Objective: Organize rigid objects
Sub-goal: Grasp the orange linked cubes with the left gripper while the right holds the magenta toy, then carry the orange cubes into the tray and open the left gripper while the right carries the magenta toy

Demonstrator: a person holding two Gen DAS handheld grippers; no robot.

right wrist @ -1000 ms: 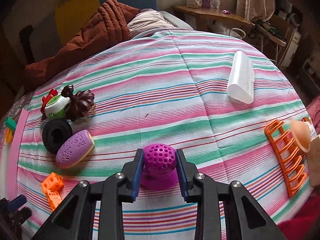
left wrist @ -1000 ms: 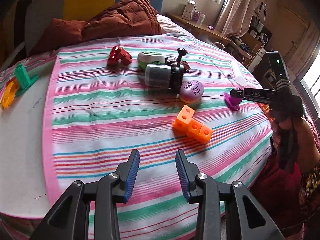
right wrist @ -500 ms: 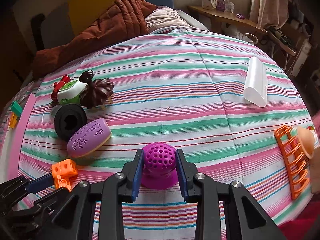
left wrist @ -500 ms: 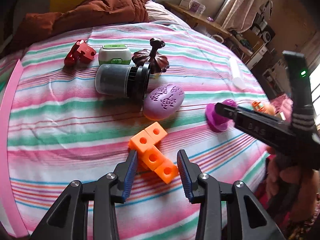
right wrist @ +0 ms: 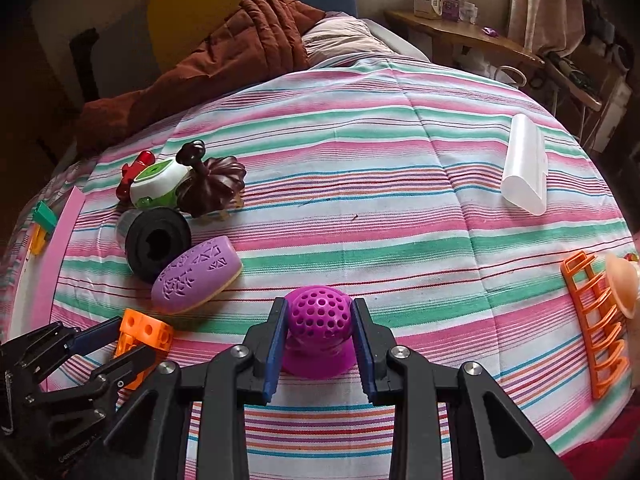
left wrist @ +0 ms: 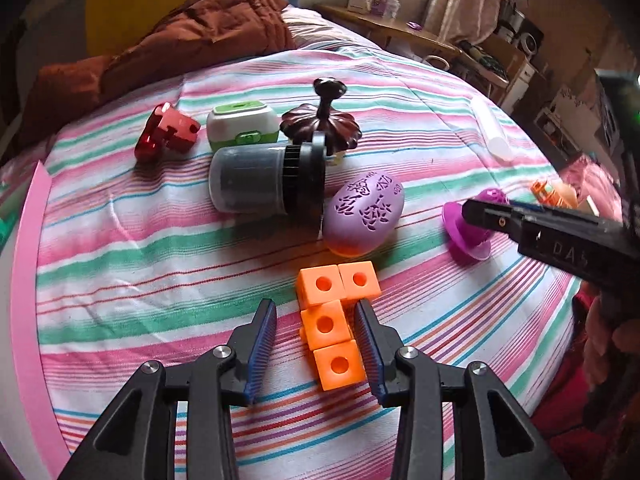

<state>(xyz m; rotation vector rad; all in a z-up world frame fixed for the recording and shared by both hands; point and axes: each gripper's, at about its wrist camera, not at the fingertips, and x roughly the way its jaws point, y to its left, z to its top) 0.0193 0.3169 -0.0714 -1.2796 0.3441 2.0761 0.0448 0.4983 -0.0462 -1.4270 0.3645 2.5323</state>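
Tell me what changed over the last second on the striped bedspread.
The left gripper moved forward and down to the orange cube block; its open jaws now straddle the block's near cubes without having closed. The right gripper stayed clamped on the purple perforated toy, carrying it slightly forward. The purple oval case, black jar and other items stayed put.

Black tongs (left wrist: 316,344) with blue ribbed pads (left wrist: 262,344) and silver screws.
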